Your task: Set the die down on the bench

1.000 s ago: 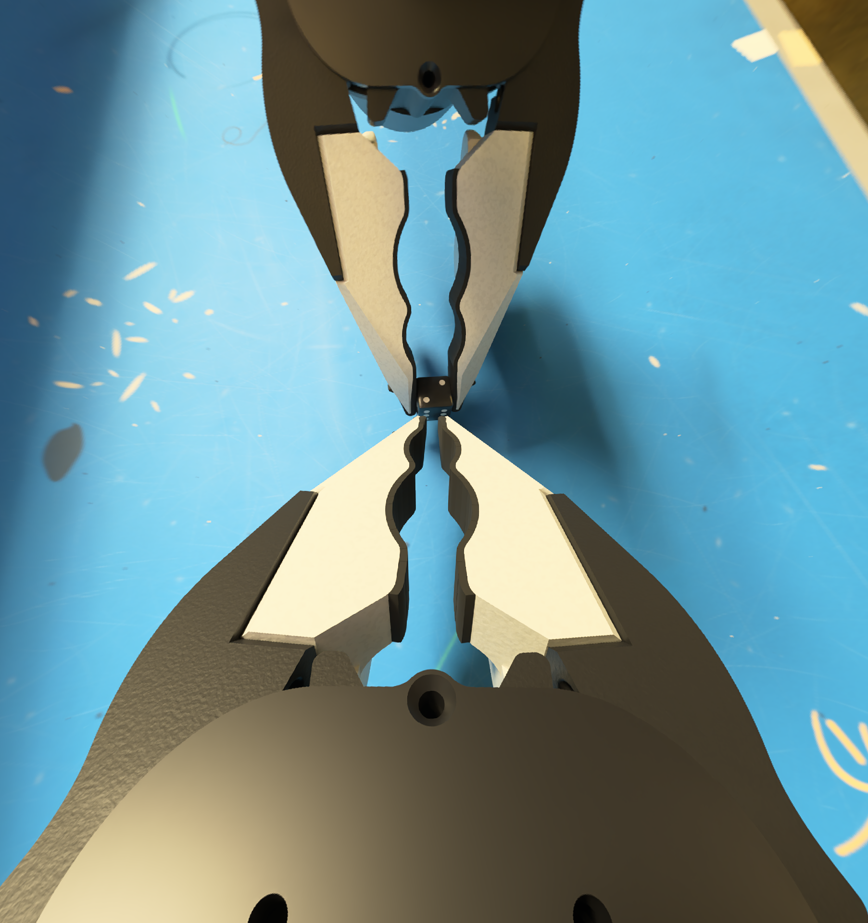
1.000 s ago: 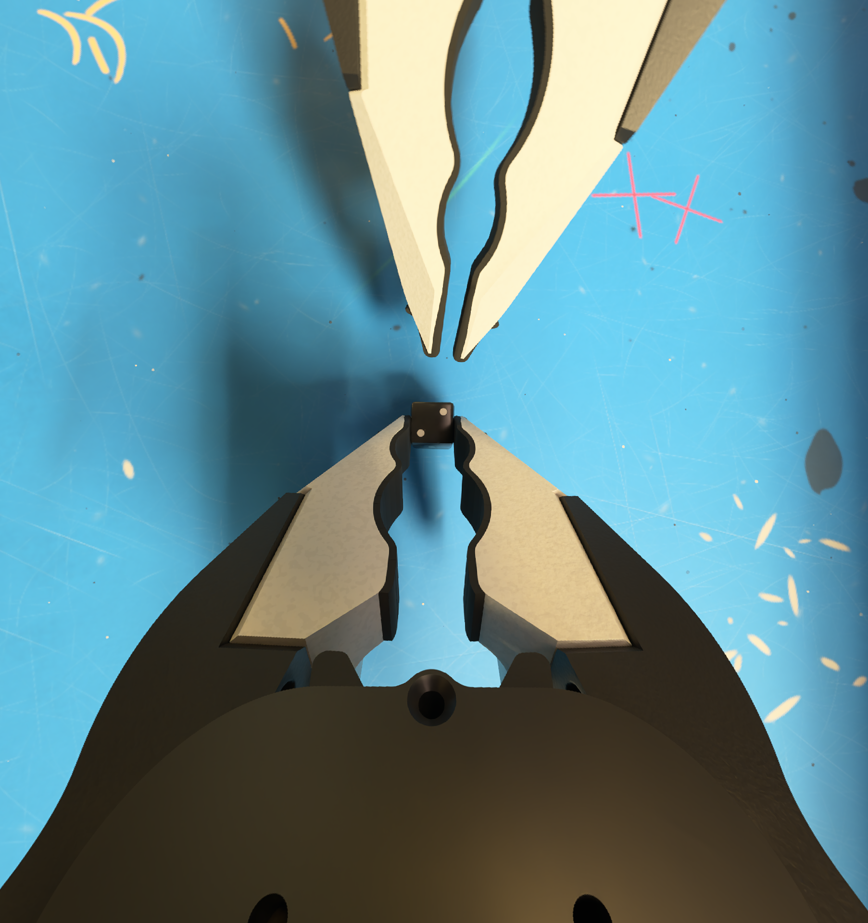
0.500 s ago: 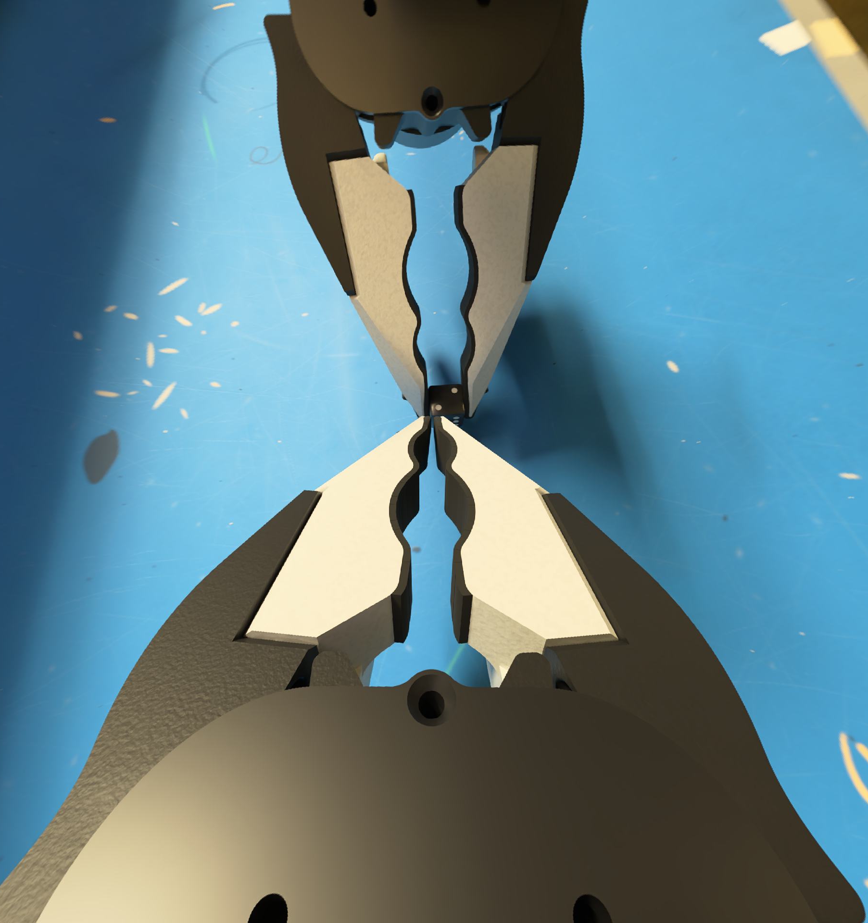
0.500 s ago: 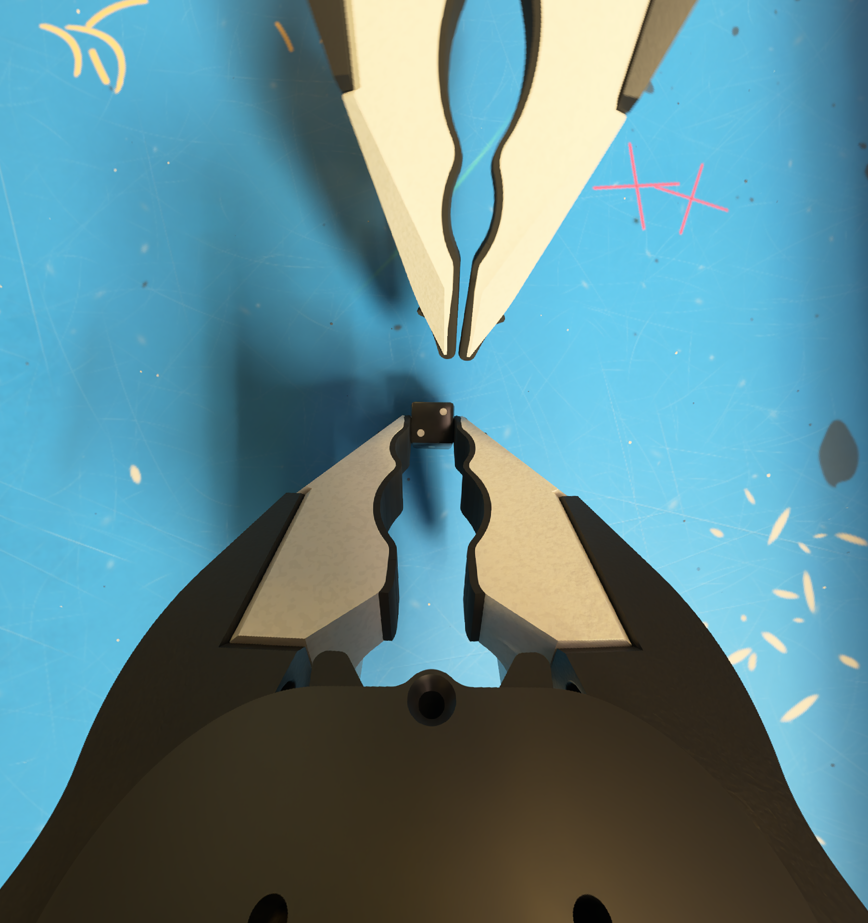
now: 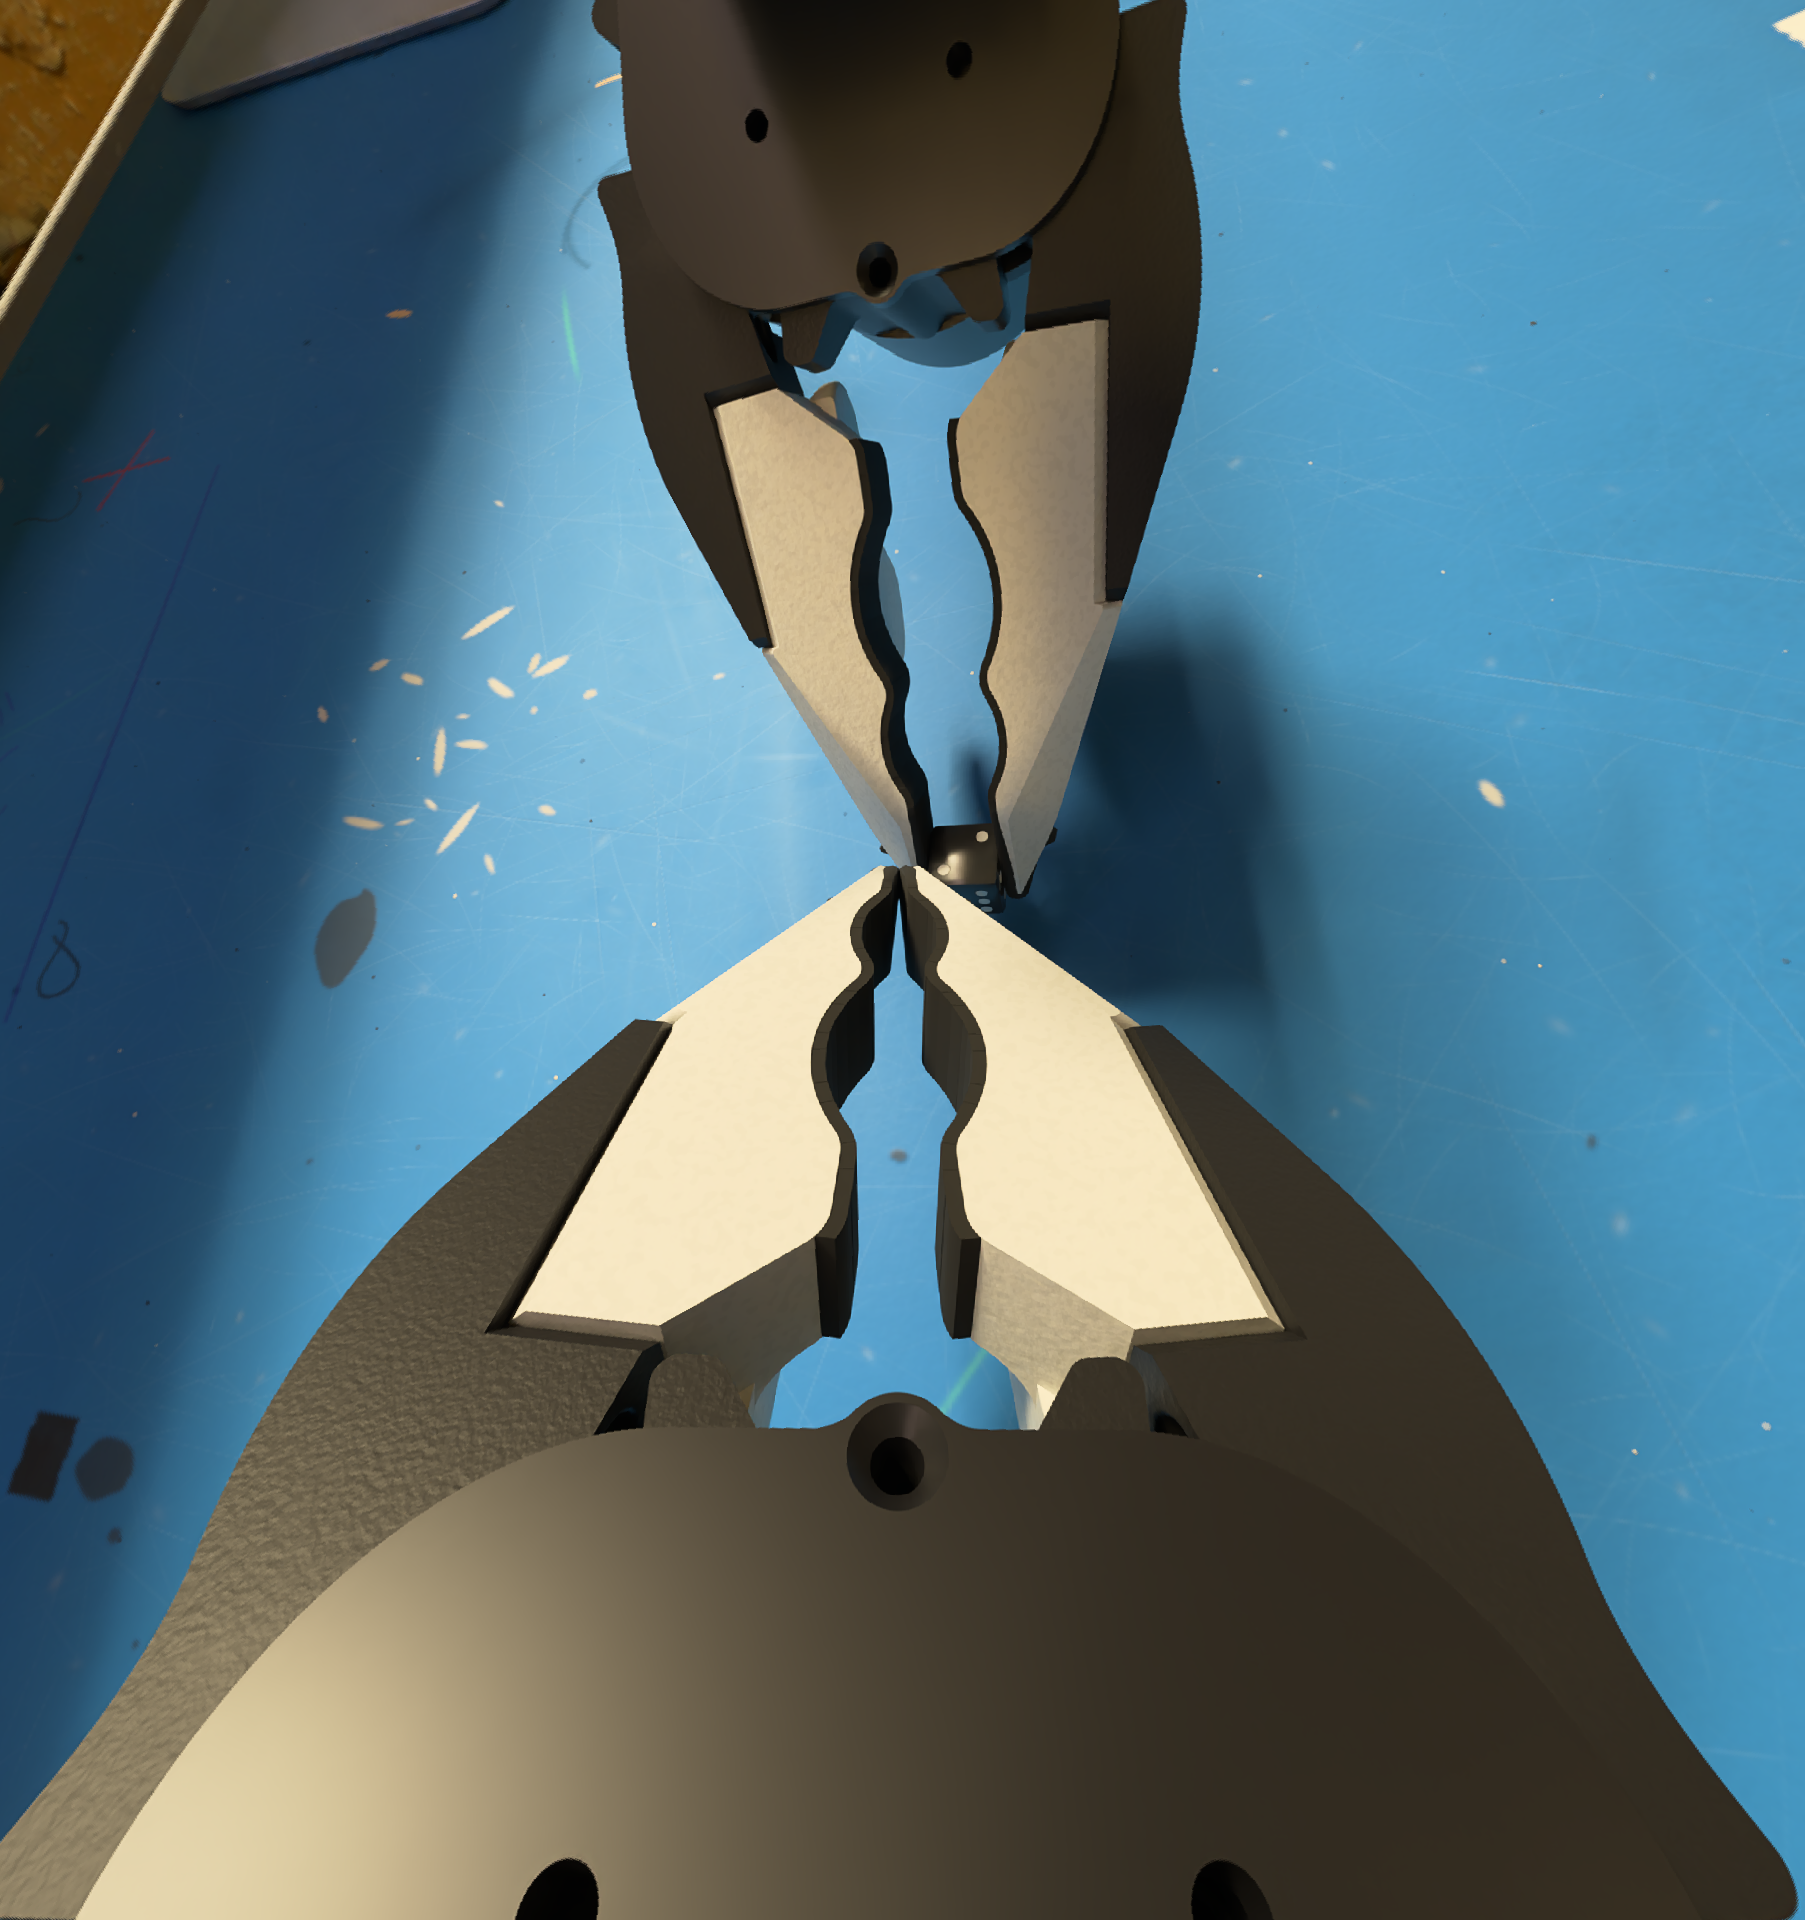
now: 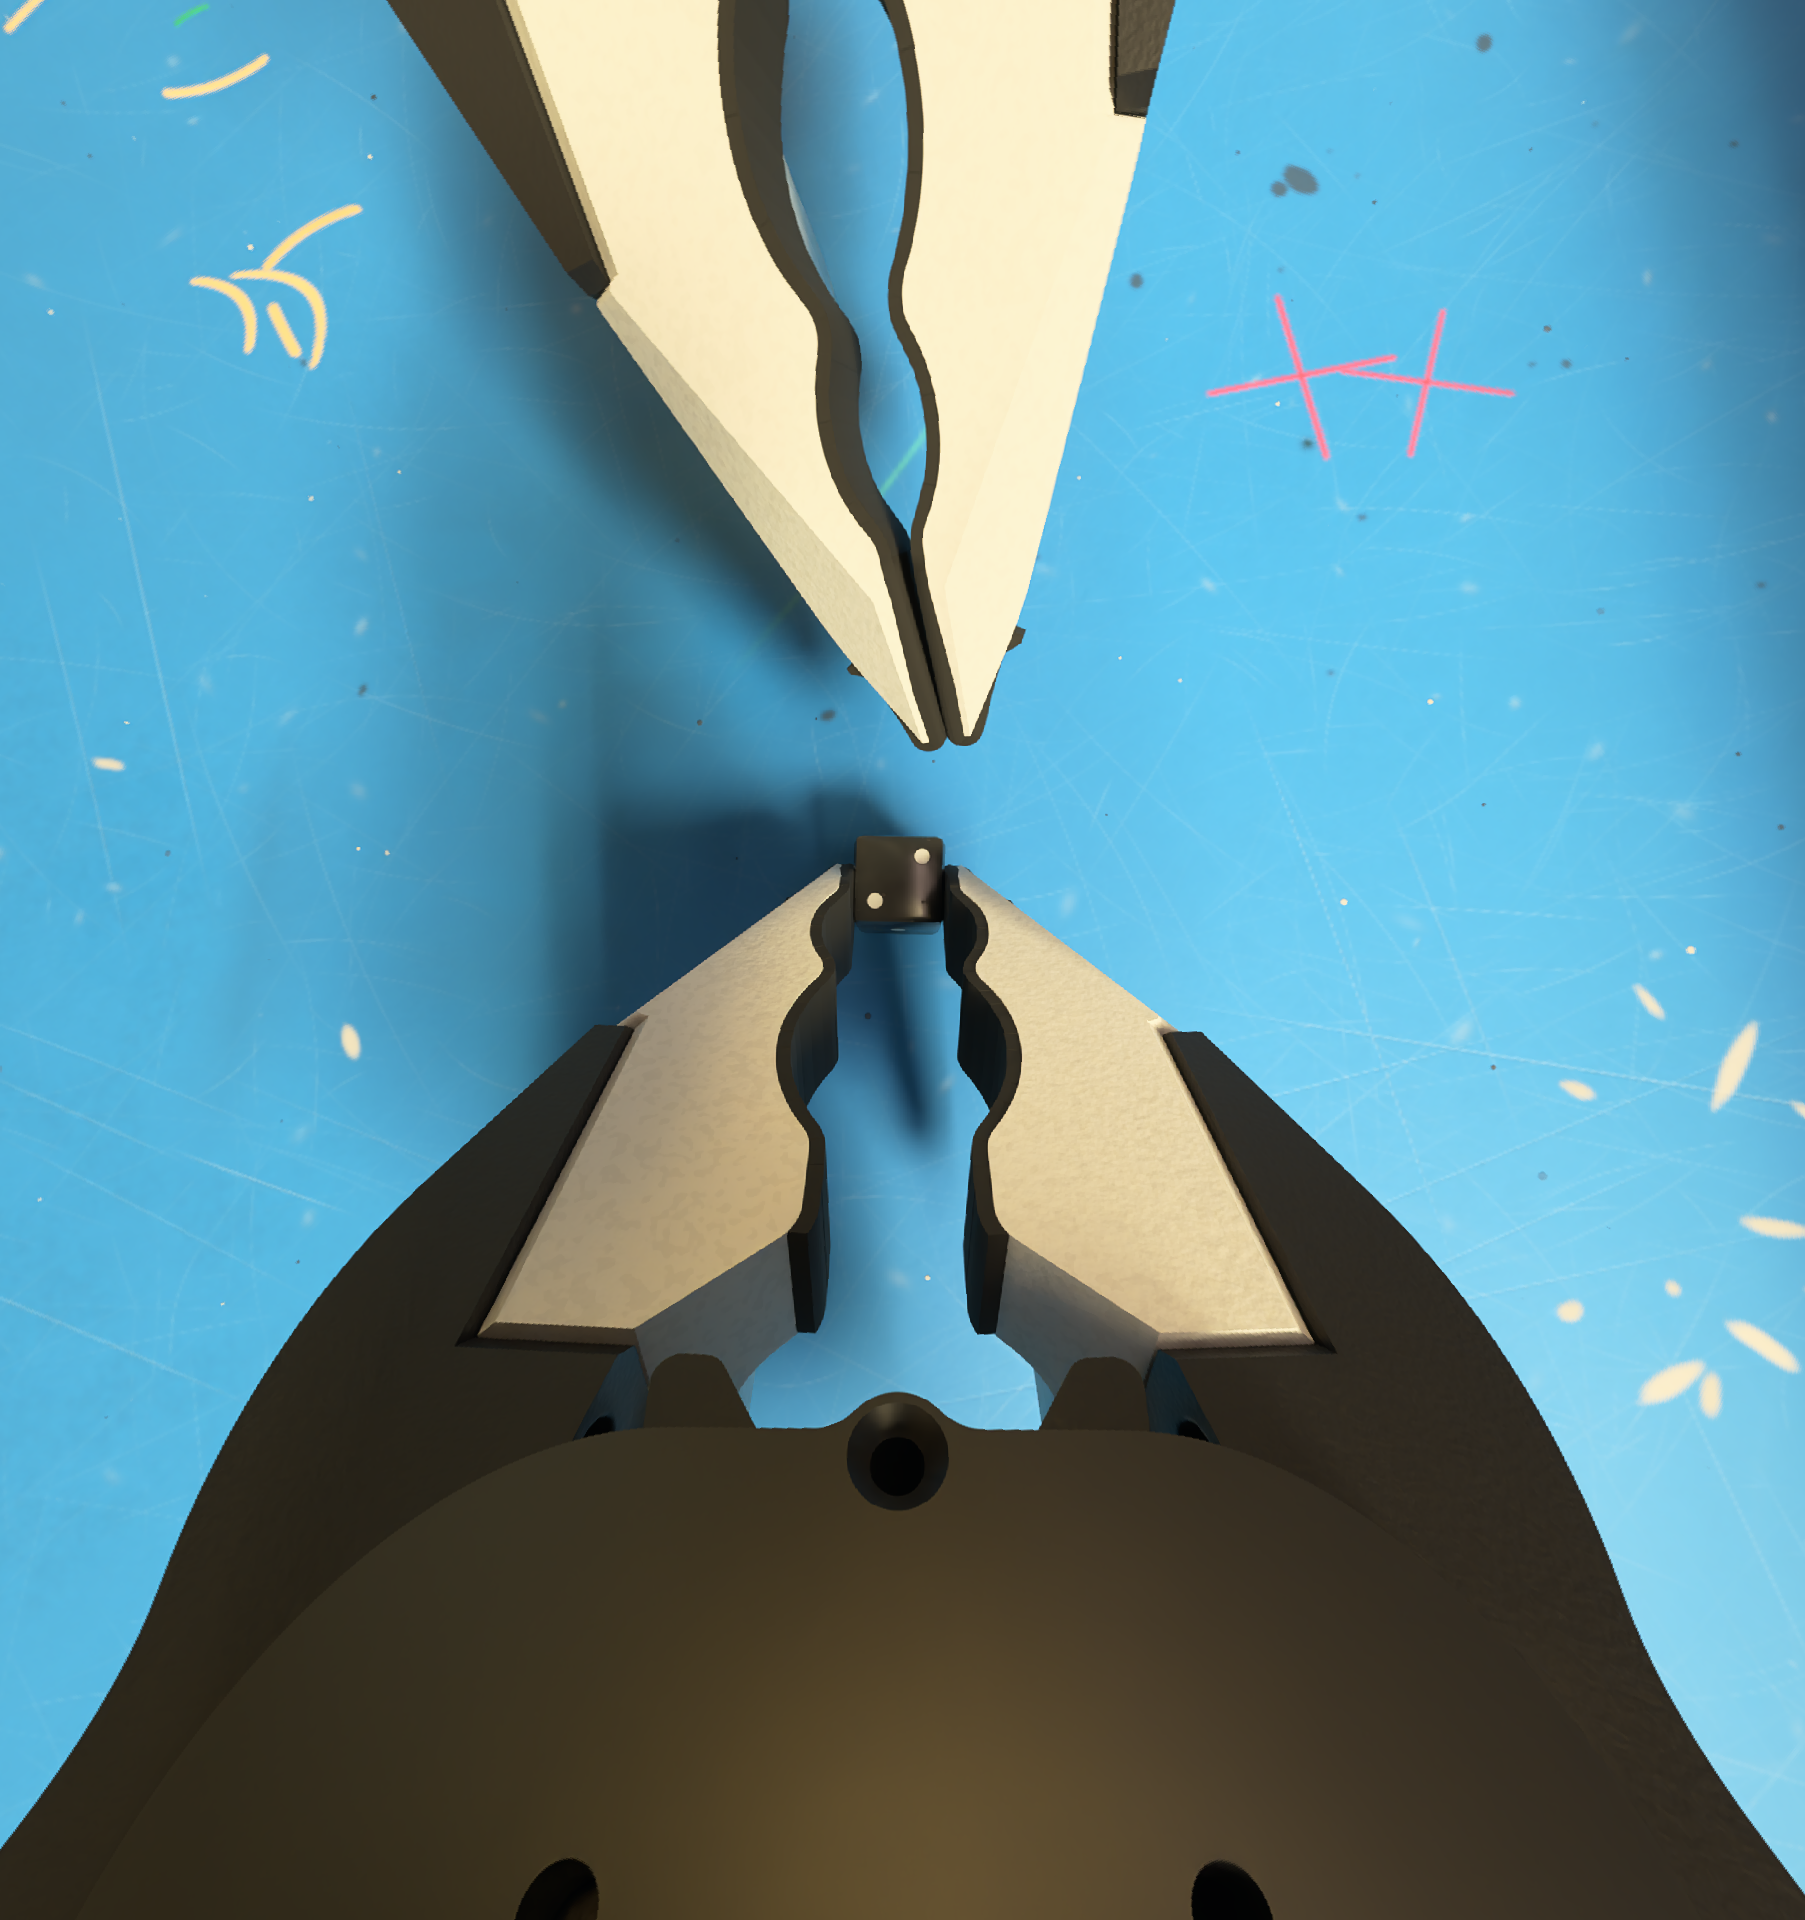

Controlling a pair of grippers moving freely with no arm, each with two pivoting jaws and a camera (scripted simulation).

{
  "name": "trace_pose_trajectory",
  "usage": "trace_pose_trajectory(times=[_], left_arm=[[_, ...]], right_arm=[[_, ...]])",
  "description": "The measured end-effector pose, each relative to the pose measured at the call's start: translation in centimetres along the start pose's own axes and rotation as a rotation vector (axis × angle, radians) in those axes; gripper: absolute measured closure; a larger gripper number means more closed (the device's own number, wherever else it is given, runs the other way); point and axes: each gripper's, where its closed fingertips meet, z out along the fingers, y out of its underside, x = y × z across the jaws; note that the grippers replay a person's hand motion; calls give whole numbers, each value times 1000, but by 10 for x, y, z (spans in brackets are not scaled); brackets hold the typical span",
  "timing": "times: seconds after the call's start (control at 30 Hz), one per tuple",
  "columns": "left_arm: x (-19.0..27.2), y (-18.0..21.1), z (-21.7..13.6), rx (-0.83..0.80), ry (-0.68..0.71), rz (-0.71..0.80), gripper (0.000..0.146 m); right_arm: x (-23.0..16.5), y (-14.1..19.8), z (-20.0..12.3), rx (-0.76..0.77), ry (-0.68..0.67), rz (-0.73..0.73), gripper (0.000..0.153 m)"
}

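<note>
A small black die with white pips (image 6: 899,880) is pinched between the tips of my right gripper (image 6: 899,883), above the blue bench (image 6: 254,935). In the left wrist view the die (image 5: 965,854) shows at the far gripper's tips. My left gripper (image 5: 899,876) is shut and empty, its tips just short of the die and slightly to its left. In the right wrist view the left gripper (image 6: 945,736) points at me from above, tips closed, a short gap from the die.
The bench top carries scratches, pale flecks (image 5: 462,727), a pink cross mark (image 6: 1365,379) and dark stains (image 5: 345,935). The bench's pale edge (image 5: 46,260) runs at the far left, with a grey object (image 5: 306,42) near it.
My left gripper's tips have closed fully and it has drawn back and swung, so the die now sits right of its tips. The right gripper still holds the die.
</note>
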Motion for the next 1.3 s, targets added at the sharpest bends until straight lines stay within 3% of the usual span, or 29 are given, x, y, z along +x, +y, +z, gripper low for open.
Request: trace_pose_trajectory(times=[0.43, 0.6, 0.67, 0.73, 1.0, 1.07, 1.13, 1.3], left_arm=[[2, 1, 2, -18, -12, 0, 146], [-19, -25, -24, 158, -74, -73, 146], [-21, -11, -18, 90, -104, -60, 146], [-17, -10, -14, 91, -50, -66, 146], [-20, -4, -10, 146, 140, -315, 146], [-21, -3, -12, 173, 191, -378, 146], [-22, -3, -12, 189, 214, -403, 146], [-18, -8, -13, 203, 225, -370, 146]], right_arm=[[1, 1, 3, -26, 36, -23, 136], [-1, 6, 8, -52, 35, -27, 136], [-3, 5, 11, -63, 39, -54, 136], [-4, 6, 12, -64, 28, -55, 136], [-8, 9, 7, -55, -36, -39, 136], [-9, 8, 2, -34, -51, -42, 121], [-7, 10, -3, -36, -49, -43, 117], [8, -13, -27, 151, -30, 59, 130]])
